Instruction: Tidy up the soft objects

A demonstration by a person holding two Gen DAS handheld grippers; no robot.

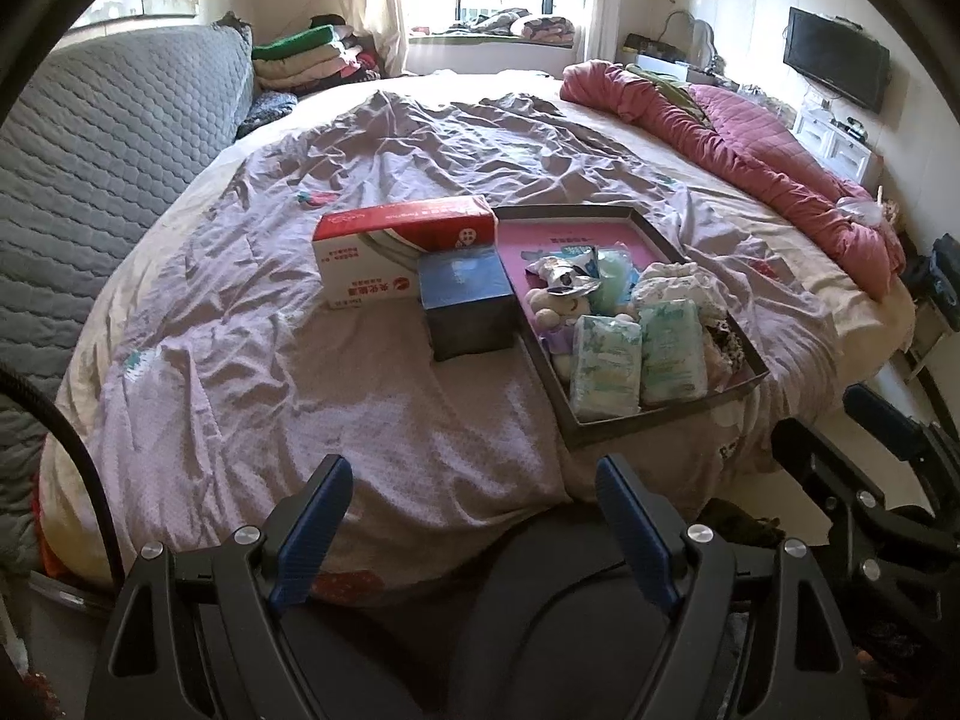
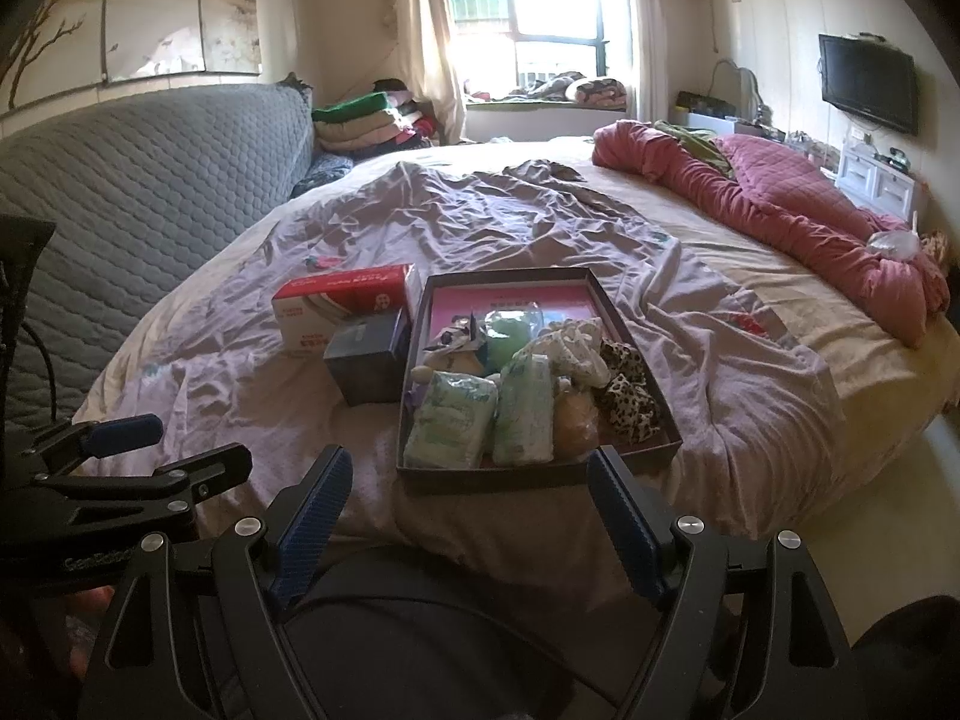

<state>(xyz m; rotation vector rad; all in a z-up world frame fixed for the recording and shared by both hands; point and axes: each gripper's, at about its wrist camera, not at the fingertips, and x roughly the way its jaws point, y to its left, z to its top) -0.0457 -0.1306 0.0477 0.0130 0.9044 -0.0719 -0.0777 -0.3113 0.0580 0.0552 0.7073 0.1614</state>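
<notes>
Left wrist view: left gripper above the near edge of the bed, jaws spread wide, nothing between the blue pads. Ahead and slightly left, a dark box on the sheet; beyond it, touching, a red-and-white carton. Ahead to the right, a shallow tray with pink floor, crowded with soft things: two diaper packs nearest, a plush toy behind, leopard-print cloth at the right wall. Far right, a red quilt

Right wrist view: right gripper likewise wide apart and empty, tray straight ahead, its near wall just beyond the fingertips. Diaper packs closest, leopard cloth right of them. Left gripper low at the left edge
</notes>
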